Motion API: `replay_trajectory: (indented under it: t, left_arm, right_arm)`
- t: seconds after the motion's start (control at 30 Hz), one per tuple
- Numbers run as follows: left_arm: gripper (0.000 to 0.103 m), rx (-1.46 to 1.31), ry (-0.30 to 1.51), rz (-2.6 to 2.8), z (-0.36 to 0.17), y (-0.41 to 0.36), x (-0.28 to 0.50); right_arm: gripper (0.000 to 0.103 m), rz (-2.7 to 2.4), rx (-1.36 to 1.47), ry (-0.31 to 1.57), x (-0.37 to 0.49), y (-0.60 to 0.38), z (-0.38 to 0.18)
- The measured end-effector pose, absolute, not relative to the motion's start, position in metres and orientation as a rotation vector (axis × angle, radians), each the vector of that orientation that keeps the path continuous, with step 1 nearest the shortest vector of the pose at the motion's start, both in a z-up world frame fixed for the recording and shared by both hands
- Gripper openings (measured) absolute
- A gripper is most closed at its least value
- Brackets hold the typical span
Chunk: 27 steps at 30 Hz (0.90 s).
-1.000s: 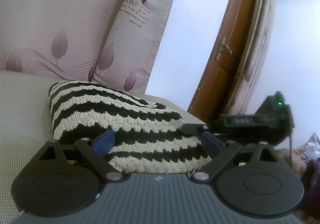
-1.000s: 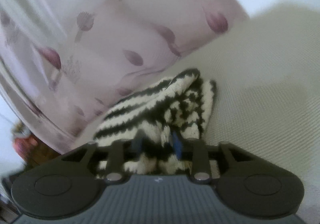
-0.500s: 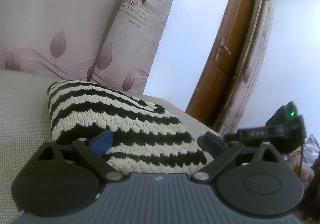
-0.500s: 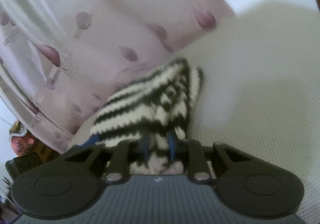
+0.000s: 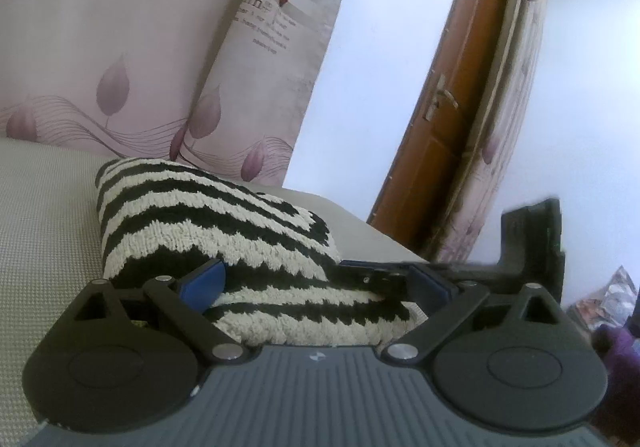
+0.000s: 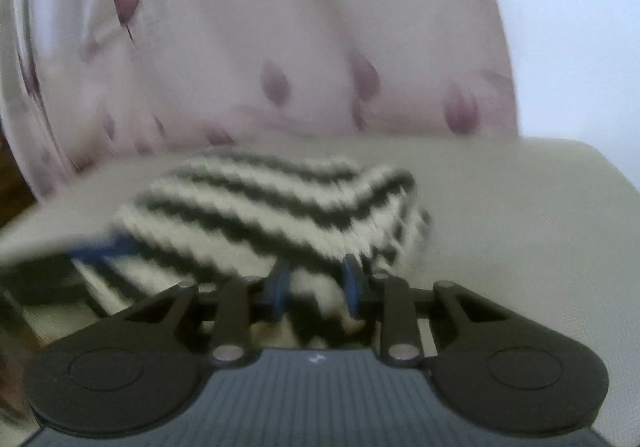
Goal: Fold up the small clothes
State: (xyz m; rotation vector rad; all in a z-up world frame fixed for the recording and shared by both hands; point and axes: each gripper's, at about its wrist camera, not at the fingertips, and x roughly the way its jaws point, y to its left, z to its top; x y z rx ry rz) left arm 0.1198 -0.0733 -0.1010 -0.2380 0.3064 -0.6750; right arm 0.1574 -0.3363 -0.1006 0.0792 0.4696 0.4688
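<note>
Beige mattress [image 5: 48,215] fills our lower frame. Our left gripper [image 5: 316,283] spreads wide around the striped knit garment [image 5: 208,215]; our right gripper [image 6: 316,283] pinches its near edge. Pink curtains [image 5: 120,47] hang beyond, upper left.

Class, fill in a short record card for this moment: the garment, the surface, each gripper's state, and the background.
garment: black-and-cream striped knit, folded in a thick bundle
surface: beige woven cushion
left gripper: open, fingers either side of the knit's near edge
right gripper: shut on the knit's edge
background: pink leaf-print pillows, brown door
image quality: right view blurred
</note>
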Motion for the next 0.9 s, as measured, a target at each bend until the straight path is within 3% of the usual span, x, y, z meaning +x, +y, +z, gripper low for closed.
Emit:
replay_trajectory:
  t: [0.3,0.63,0.67,0.73,0.9]
  left_arm:
    - [0.103,-0.002,0.326,-0.512,-0.081,-0.112,0.099]
    - [0.103,0.059,0.382,-0.354,-0.028,-0.108,0.124]
    - [0.103,0.071,0.390,-0.336,-0.026,-0.107,0.129]
    - [0.103,0.082,0.401,-0.312,-0.024,-0.104,0.136]
    - [0.103,0.108,0.425,-0.276,-0.024,-0.100,0.152]
  right_arm:
    - [0.027,0.449,0.130,0.449,0.158,-0.340,-0.106]
    - [0.032,0.441,0.118,0.441,0.157,-0.339,-0.107]
    - [0.034,0.440,0.118,0.441,0.157,-0.339,-0.107]
    - [0.075,0.405,0.123,0.463,0.159,-0.339,-0.108]
    - [0.076,0.398,0.159,0.492,0.165,-0.344,-0.111]
